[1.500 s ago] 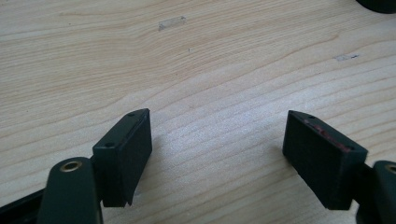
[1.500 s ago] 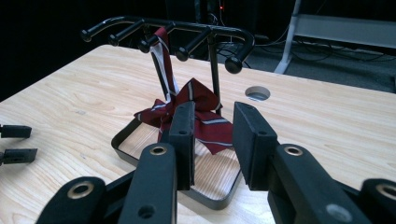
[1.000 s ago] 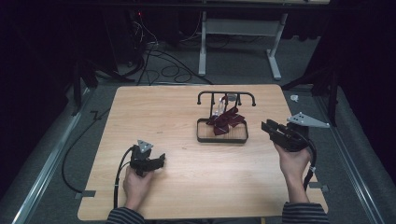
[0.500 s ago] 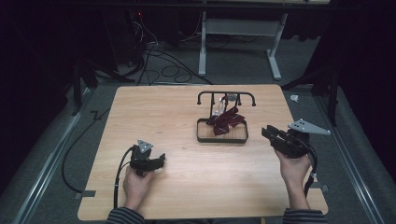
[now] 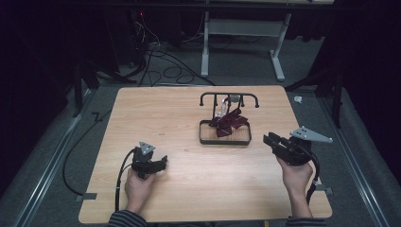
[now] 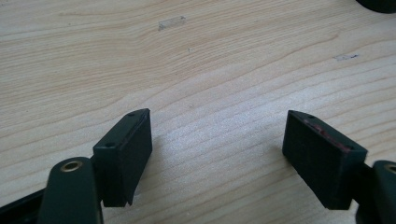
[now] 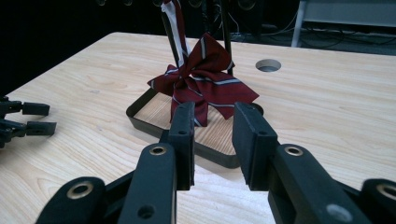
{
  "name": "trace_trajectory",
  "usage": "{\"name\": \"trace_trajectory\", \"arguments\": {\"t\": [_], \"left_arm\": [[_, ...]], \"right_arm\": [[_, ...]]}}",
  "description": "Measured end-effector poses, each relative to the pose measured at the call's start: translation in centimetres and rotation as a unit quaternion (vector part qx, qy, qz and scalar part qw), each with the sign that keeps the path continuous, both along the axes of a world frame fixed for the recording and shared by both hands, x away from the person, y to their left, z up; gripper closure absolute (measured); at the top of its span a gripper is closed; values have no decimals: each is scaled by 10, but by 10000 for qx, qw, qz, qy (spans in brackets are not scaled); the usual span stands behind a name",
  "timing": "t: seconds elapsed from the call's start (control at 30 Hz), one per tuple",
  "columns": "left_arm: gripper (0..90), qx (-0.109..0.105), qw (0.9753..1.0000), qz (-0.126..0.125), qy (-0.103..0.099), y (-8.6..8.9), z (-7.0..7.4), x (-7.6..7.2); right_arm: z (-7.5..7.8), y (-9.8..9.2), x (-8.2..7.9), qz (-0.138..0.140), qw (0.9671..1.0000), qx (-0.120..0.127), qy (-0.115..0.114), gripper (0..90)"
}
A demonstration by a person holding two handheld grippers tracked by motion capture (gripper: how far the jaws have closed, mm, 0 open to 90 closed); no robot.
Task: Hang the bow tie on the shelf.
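**One table, one rack, one bow, two grippers**

Counted: one wooden table (image 5: pixel 189 189), one black metal rack (image 5: pixel 225 138), one dark red bow (image 5: pixel 229 124), two hand-held grippers, two hands.

Table: pale wood with a fine straight grain, rectangular with rounded corners, one round hole (image 7: pixel 268 65) bored through it beyond the bow. Stood on grey carpet in a dark room, with black cables (image 5: pixel 161 56) strewn behind and a white metal frame (image 5: pixel 241 28) further back.

Rack: flat rectangular base of thin black metal, open in the middle so the wood showed through, with thin upright rods and a curved-ended top bar. Sat directly ahead of the right gripper (image 7: pixel 212 140), just past its jaw tips.

Bow: striped woven cloth, deep red with thin pale and dark lines, several pointed lobes, draped against the rods and over the base. A strip of white fabric (image 7: pixel 173 23) hung higher on the rods.

Right gripper (image 5: pixel 279 143): matte black, blocky pads, brass-ringed screw holes, grey triangular plate on top. Jaws apart by a narrow gap, nothing between them.

Left gripper (image 5: pixel 158 164), well to the side of the right one: jaws spread wide over bare wood (image 6: pixel 210 93), holding nothing. Seen from the right gripper as two black tips (image 7: pixel 32 119) at the edge.
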State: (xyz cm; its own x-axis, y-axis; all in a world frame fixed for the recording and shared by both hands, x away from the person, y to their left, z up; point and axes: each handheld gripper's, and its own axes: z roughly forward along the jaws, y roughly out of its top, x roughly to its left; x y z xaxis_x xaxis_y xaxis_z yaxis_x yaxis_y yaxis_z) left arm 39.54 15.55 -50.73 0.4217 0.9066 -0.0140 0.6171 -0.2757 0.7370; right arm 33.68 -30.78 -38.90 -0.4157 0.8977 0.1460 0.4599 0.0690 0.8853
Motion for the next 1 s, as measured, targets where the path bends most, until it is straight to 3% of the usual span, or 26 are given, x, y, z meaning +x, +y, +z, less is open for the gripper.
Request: {"name": "trace_trajectory", "arguments": {"t": [1.0], "left_arm": [[245, -1, 10000, -16, 6, 0, 0, 0]], "right_arm": [[-21, 7, -6, 104, 9997, 90, 190, 712]]}}
